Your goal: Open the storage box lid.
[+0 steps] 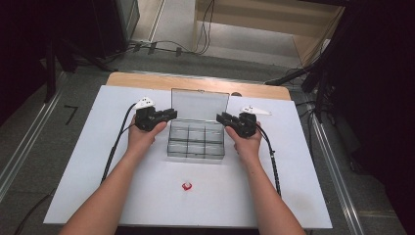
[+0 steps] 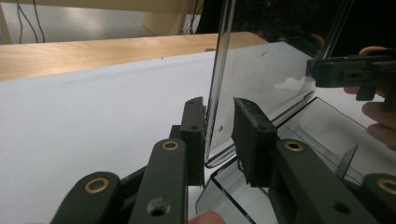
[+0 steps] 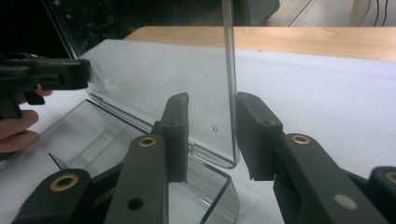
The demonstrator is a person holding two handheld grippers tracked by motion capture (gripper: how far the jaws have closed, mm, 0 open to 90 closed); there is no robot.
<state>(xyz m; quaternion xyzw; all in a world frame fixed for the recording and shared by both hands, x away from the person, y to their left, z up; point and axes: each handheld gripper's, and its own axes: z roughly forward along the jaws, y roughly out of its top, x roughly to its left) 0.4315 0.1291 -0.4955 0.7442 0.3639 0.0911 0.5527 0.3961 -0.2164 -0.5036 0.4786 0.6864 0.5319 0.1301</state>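
Note:
A clear plastic compartment box (image 1: 195,142) stands on the white sheet, its lid (image 1: 199,104) raised upright at the back. My left gripper (image 1: 169,115) reaches the lid's left edge. In the left gripper view the jaws (image 2: 219,121) straddle that edge (image 2: 219,70): one pad lies against it and the other stands off with a gap. My right gripper (image 1: 221,117) is at the lid's right edge. In the right gripper view its jaws (image 3: 212,121) straddle the edge (image 3: 229,70), which sits close to one pad and apart from the other. Both are open.
A small red and white object (image 1: 187,186) lies on the white sheet (image 1: 98,161) in front of the box. The wooden table edge (image 1: 147,81) runs behind the sheet. Dark stands and cables surround the table. A cable trails from each gripper along the forearm.

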